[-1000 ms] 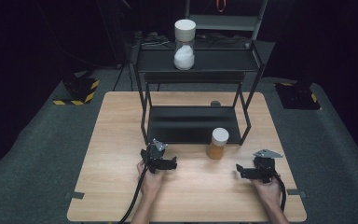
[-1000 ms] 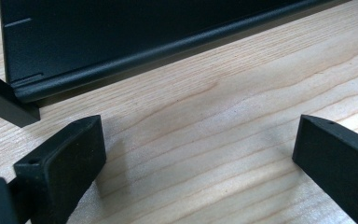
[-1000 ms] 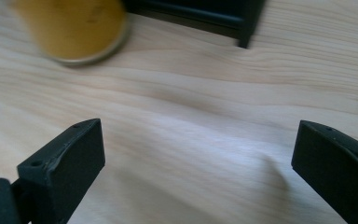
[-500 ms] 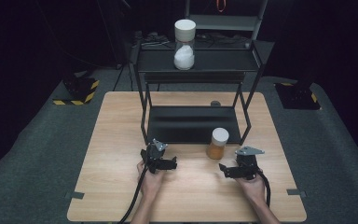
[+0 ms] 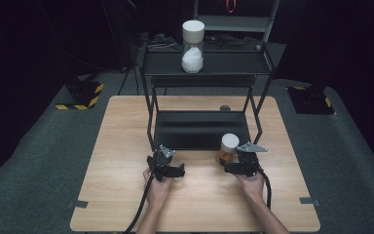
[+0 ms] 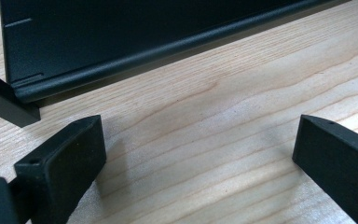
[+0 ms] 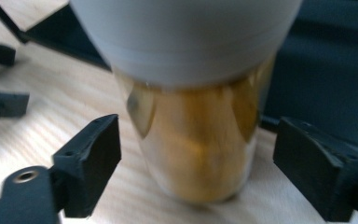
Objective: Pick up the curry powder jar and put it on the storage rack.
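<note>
Right gripper (image 7: 196, 154) wide open around the amber jar (image 7: 196, 140)

Its jaws flank the white-lidded jar without touching; the jar stands upright on the wooden table (image 5: 126, 122) just before the black rack (image 5: 199, 129). The left gripper (image 6: 196, 158), also wide open, holds nothing.

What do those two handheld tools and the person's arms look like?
Both are black. The left claw trails a thick black cable toward the table's near edge; the right claw carries a grey three-cornered plate and its own black cable. Each has two blocky black fingers. The forearms are bare, without sleeves.
</note>
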`<state>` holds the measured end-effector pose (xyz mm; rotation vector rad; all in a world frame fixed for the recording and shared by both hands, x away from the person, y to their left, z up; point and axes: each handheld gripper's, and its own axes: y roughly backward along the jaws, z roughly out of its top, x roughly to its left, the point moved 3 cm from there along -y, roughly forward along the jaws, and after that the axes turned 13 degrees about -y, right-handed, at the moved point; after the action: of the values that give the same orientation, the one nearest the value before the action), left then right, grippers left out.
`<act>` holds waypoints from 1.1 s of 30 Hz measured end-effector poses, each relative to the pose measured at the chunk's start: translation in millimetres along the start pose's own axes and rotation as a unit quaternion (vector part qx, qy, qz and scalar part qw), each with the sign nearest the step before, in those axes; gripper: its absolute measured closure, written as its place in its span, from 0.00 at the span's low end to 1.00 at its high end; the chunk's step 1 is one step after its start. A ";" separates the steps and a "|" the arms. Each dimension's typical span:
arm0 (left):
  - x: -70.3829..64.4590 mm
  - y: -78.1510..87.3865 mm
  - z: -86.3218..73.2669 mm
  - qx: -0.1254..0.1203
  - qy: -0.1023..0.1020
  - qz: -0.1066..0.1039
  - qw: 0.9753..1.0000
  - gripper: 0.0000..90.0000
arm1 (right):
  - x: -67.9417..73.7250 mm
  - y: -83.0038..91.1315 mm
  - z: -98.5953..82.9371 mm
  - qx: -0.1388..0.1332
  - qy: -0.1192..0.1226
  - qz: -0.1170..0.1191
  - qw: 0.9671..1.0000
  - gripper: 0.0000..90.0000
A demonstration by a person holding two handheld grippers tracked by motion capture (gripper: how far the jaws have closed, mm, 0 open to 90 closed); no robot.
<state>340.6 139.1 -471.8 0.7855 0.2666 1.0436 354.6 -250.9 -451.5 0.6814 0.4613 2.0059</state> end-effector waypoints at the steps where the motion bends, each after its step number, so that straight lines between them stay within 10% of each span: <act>1: 0.0 0.0 0.0 0.000 0.000 0.000 1.000 0.03 | 1.1 -1.3 0.3 -0.004 -0.001 -0.001 1.000 0.19; 33: 0.1 0.0 -0.1 0.000 -0.001 0.000 1.000 0.03 | 15.5 3.9 7.2 -0.031 0.029 -0.019 0.999 0.34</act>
<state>340.6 139.2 -471.8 0.7863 0.2645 1.0425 350.3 -239.1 -439.4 0.5730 0.4426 1.9996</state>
